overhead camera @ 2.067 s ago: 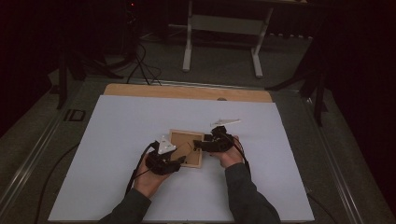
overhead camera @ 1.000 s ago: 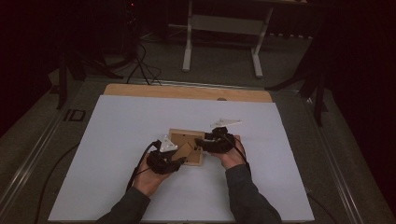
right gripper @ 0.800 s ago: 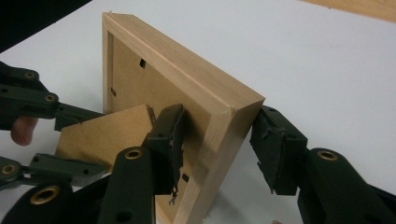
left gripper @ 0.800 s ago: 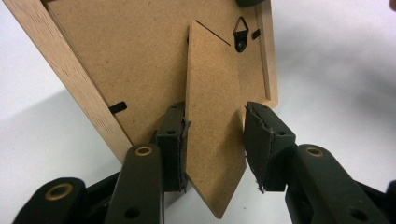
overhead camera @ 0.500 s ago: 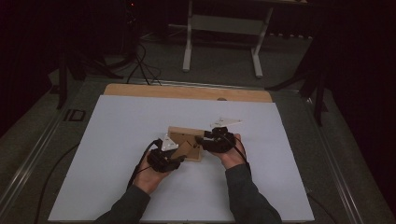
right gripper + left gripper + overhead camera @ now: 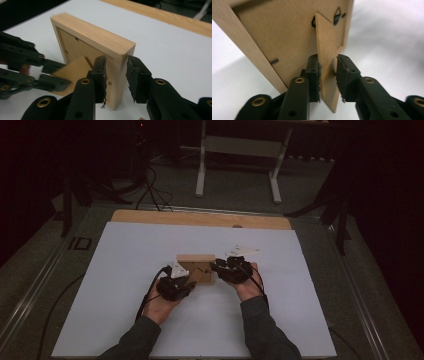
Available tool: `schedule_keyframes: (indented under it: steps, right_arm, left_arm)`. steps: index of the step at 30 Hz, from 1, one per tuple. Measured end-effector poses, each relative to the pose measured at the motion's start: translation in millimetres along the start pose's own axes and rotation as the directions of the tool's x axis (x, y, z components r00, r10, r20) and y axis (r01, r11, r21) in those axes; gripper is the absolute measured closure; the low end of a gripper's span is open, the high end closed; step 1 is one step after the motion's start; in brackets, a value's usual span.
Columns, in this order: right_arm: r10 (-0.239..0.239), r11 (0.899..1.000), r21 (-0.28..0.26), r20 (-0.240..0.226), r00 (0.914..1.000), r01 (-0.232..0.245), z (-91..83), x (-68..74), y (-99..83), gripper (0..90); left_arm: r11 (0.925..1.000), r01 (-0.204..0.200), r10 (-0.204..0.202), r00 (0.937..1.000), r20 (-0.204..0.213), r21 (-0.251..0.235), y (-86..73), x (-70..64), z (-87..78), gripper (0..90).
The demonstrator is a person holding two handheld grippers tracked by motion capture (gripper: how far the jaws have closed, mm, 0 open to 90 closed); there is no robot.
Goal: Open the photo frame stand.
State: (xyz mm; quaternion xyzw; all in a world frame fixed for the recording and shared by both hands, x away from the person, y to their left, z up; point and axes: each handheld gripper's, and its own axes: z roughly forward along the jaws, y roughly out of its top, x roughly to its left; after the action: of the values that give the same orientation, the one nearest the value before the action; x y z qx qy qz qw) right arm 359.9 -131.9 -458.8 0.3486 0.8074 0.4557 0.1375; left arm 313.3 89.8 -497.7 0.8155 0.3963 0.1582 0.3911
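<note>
Dim, dark surroundings; blurred close foreground

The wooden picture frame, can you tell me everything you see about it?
The picture frame is light wood with a brown board back, standing nearly upright on the white table, back toward the person. Its fold-out stand sits between the left claw jaws, touching one pad. The right claw straddles its side edge. A small hanger sits on the back.

frame back (image 6: 287,37): no print, label or brand to read
frame top edge (image 6: 95,32): bare wood, nothing written
white worktop (image 6: 150,250): no markings or numbers I can make out
</note>
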Motion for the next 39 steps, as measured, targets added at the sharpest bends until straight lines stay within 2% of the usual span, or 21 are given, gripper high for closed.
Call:
schedule_keyframes:
  steps: [2,8,13,22,24,28,31,32,35,39]
  right_arm:
    - [-0.008,1.0,0.006,0.0,1.0,0.008,0.0,0.8,1.7,67.6]
    - [-0.007,1.0,0.012,0.001,1.0,0.007,2.1,-0.4,1.9,67.2]
    - [-0.023,1.0,0.019,-0.004,0.9997,0.024,3.1,0.0,2.1,63.2]
    - [-0.074,0.997,0.033,-0.047,0.9961,0.076,13.0,1.9,0.9,44.7]
    - [-0.084,0.995,0.039,-0.074,0.9937,0.087,16.8,2.9,1.0,40.4]
    - [-0.097,0.994,0.035,-0.08,0.9921,0.1,21.2,4.3,1.3,35.8]
    - [-0.102,0.994,0.027,-0.101,0.9896,0.106,22.9,3.6,2.4,32.5]
    - [-0.103,0.994,0.032,-0.108,0.9888,0.107,23.5,3.8,2.3,32.2]
    - [-0.127,0.99,0.045,-0.094,0.9874,0.132,25.5,6.0,1.3,33.6]
    - [-0.136,0.989,0.043,-0.075,0.9879,0.139,24.1,7.2,1.1,38.6]
  left_arm:
    - [0.9996,-0.027,0.027,0.9996,-0.011,0.001,1.3,-1.4,-0.1,73.1]
    - [0.999,-0.043,0.043,0.9988,-0.023,0.016,0.1,-2.4,1.1,73.7]
    - [0.9985,-0.051,0.052,0.9983,-0.027,0.02,-0.7,-3.4,1.1,74.1]
    - [0.9968,-0.073,0.074,0.9968,-0.031,0.035,-3.9,-7.2,3.6,73.8]
    - [0.9968,-0.071,0.072,0.9969,-0.031,0.036,-4.2,-7.5,3.9,73.5]
    - [0.9964,-0.075,0.076,0.9966,-0.034,0.041,-4.8,-7.0,3.5,73.5]
    - [0.9958,-0.085,0.087,0.9953,-0.044,0.034,-5.1,-7.3,2.4,75.8]
    - [0.9952,-0.092,0.093,0.9945,-0.049,0.033,-4.8,-7.8,1.6,76.9]
    - [0.9946,-0.098,0.1,0.9935,-0.056,0.034,-4.9,-7.5,1.4,77.5]
    - [0.9946,-0.098,0.1,0.9932,-0.06,0.033,-4.8,-7.0,0.7,78.6]
